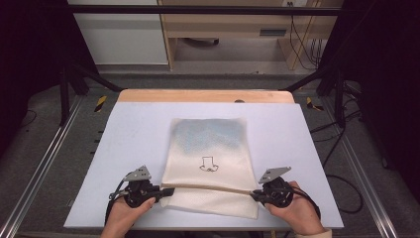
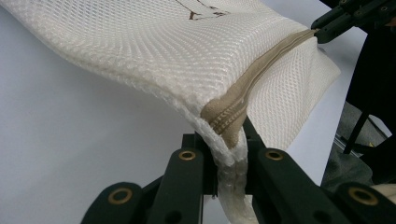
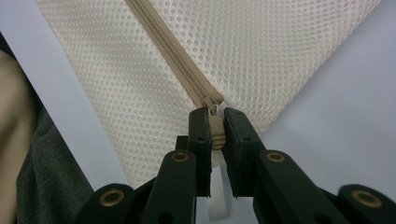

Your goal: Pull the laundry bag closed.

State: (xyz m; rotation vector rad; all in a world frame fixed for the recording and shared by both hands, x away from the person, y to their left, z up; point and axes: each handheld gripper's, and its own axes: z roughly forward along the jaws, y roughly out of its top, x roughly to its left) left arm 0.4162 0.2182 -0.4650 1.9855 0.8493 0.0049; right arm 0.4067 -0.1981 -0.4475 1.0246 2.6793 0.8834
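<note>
So from where I'm standing, the mesh laundry bag is lying flat on the white table, pretty much dead centre, with its near end toward the person at 6 o'clock. The tan zipper runs straight across that near end, 9 o'clock to 3 o'clock, and that line is what matters here.

The left gripper sits at the 9 o'clock end of the zipper. In the left gripper view its jaws are pressed together on the bag's corner, right where the zipper tape ends, and the mesh is lifted a little off the table there.

The right gripper is at the 3 o'clock end. In the right gripper view its jaws are pinching the zipper pull, with the teeth looking joined ahead of it.

So the two grippers face each other along the zipper's long axis. My guess is the pull has to travel from 3 toward 9, straight at the left gripper, while the left one anchors the corner. Any drift toward 12 or 6 would probably just bunch the mesh up instead of sliding the pull.
</note>
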